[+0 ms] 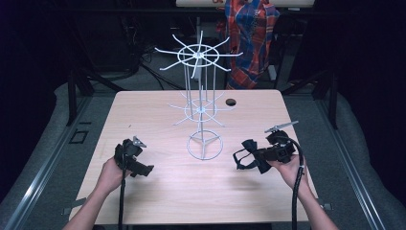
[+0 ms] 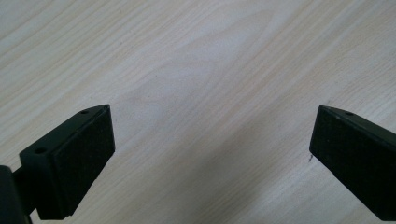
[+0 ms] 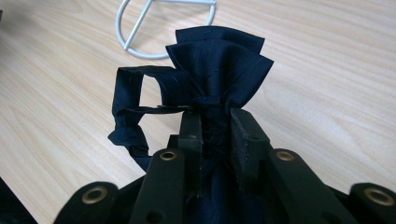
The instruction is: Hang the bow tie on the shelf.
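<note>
Two tools are in my hands, and only one has anything in it. My right tool (image 3: pixel 215 122) is clenched on the knot of a dark navy fabric bow tie (image 3: pixel 219 60), whose fanned wing sticks out beyond the jaws while its thin neck strap (image 3: pixel 128 109) loops off to one side and droops toward the pale wooden surface (image 1: pixel 158 191). My left tool (image 2: pixel 212 140) is released, jaws wide apart, hovering over bare wood with nothing between them. Ahead of both stands the white wire display rack (image 1: pixel 200 112), its ring base (image 3: pixel 140 28) just beyond the tie, its spoked hooks fanning out on two tiers.

I judge the tie is bound for one of those hooks, and the slack strap is the risk: it could catch on a lower spoke and twist shut as I lift. My hold is on soft bunched cloth, so it could creep out of the jaws. The rack looks light and top-heavy; a tug on a hook may tip it, with my left tool well apart from its base.
</note>
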